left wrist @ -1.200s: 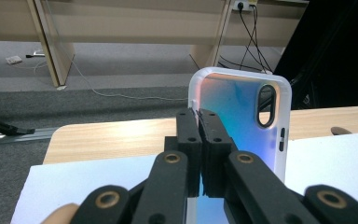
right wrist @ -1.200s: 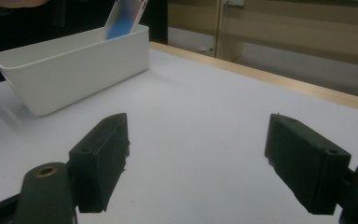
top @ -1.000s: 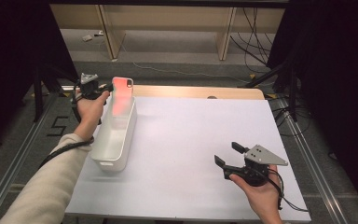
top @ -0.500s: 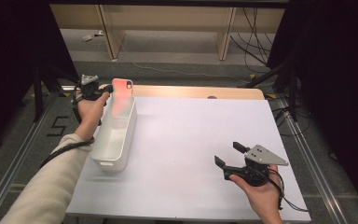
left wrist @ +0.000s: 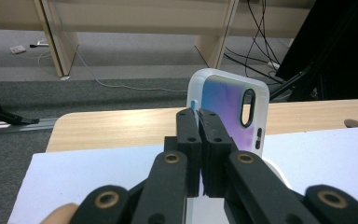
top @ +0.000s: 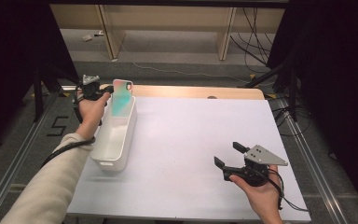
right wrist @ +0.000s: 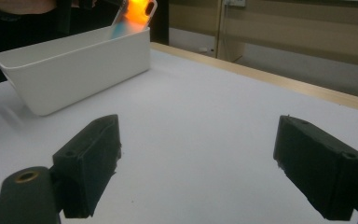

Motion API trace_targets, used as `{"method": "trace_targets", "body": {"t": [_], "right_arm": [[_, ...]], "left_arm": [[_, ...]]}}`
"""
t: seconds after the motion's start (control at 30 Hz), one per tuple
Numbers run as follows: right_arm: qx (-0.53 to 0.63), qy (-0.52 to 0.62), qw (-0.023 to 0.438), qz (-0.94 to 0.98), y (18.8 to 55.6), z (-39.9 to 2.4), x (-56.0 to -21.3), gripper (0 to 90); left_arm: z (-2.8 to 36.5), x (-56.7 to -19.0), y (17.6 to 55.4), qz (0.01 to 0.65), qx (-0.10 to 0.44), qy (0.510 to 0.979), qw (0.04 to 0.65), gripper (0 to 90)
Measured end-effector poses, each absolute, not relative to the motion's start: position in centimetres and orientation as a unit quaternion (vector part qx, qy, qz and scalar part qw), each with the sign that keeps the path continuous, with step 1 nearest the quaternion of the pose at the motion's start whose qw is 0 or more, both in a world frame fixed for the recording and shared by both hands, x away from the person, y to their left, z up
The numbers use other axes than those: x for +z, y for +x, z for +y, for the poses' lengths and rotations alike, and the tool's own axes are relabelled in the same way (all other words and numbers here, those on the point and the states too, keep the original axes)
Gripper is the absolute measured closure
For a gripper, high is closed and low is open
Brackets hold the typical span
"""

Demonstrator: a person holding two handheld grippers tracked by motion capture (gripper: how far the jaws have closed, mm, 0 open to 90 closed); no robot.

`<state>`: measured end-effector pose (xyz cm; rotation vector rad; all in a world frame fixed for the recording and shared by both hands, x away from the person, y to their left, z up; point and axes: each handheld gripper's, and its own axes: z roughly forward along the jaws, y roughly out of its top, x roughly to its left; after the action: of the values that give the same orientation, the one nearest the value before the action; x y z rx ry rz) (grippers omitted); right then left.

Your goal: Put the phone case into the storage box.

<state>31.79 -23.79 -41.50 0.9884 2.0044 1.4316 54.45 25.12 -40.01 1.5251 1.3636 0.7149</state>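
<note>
The phone case [top: 120,97] stands upright and a little tilted, pinched at one edge by the left gripper [top: 103,89] and held over the far end of the white bin [top: 115,135], its lower edge down inside the rim. In the left gripper view the case [left wrist: 228,112] rises just beyond the fingertips [left wrist: 208,128], camera slot facing the lens, with the two black jaws pressed nearly flat together on its thin side wall. That grip is clenched on the case, and the case sits in the same spot over the bin as in the pictures from a second ago; the left hand has not shifted.

What has changed is on the other side. The right gripper [top: 229,156] has just been opening its jaws, and they now stand spread wide with nothing between them; in the right gripper view only the bare white table [right wrist: 205,121] lies between the pads [right wrist: 91,158]. This gripper rests near the table's near edge, well apart from the bin and the case.

My reading is that the right hand is free and out of the way, while the case is poised for lowering into the bin. Letting go there should drop it inside, though its tilt could leave it leaning against the bin wall.
</note>
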Motion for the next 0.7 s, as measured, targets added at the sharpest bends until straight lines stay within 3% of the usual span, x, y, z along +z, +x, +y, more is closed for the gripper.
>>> {"method": "trace_targets", "body": {"t": [0.7], "right_arm": [[0.522, 0.359, 0.242, 0.734, 31.78, -23.8, -41.51, 16.0]], "left_arm": [[24.8, -40.37, 54.9, 0.561, 0.29, 0.626, 0.459, 87.3]]}}
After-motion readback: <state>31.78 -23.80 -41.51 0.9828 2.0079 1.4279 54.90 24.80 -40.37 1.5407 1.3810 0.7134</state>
